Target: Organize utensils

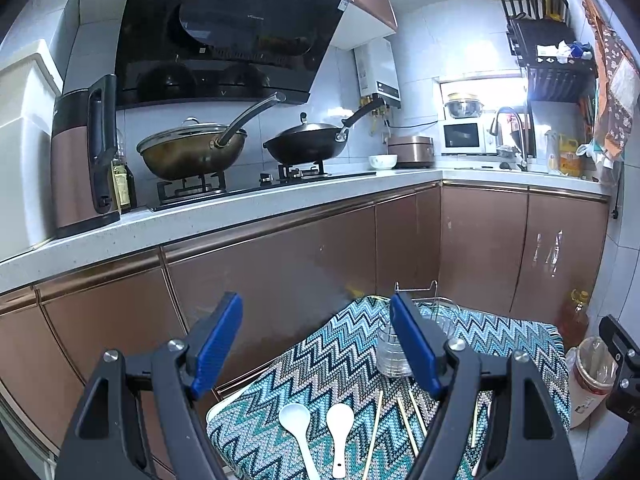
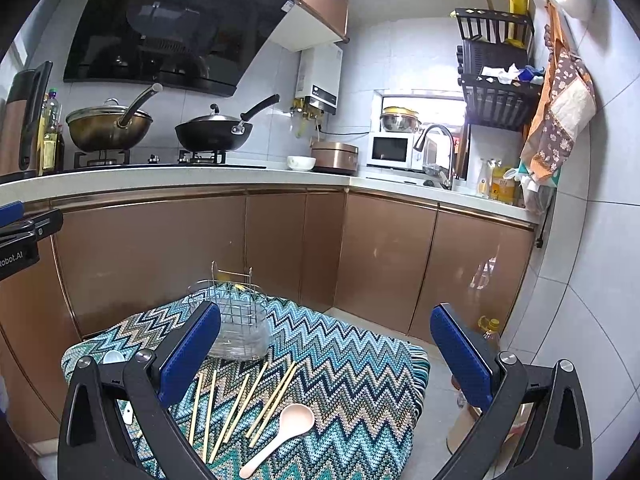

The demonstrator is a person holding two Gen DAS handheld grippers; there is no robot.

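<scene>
Both tongs, left (image 1: 316, 344) and right (image 2: 326, 354), are hovering apart, empty. Chopsticks (image 2: 240, 408) and spoons (image 1: 298, 426) are lying on the table (image 2: 360, 380) before the rack (image 2: 236, 320). Chopsticks: light, thin, likely slippery; grip mid-length.

left gripper (image 1: 316, 344): fingers spread wide, holding nothing | right gripper (image 2: 326, 354): fingers spread wide, holding nothing

A zigzag-patterned cloth (image 2: 340, 360) covers the low surface at lower centre. On it lie six chopsticks (image 2: 236, 408), apparently wooden, a pink spoon (image 2: 280, 436), two white spoons (image 1: 316, 436) and a wire holder (image 2: 236, 320).
</scene>
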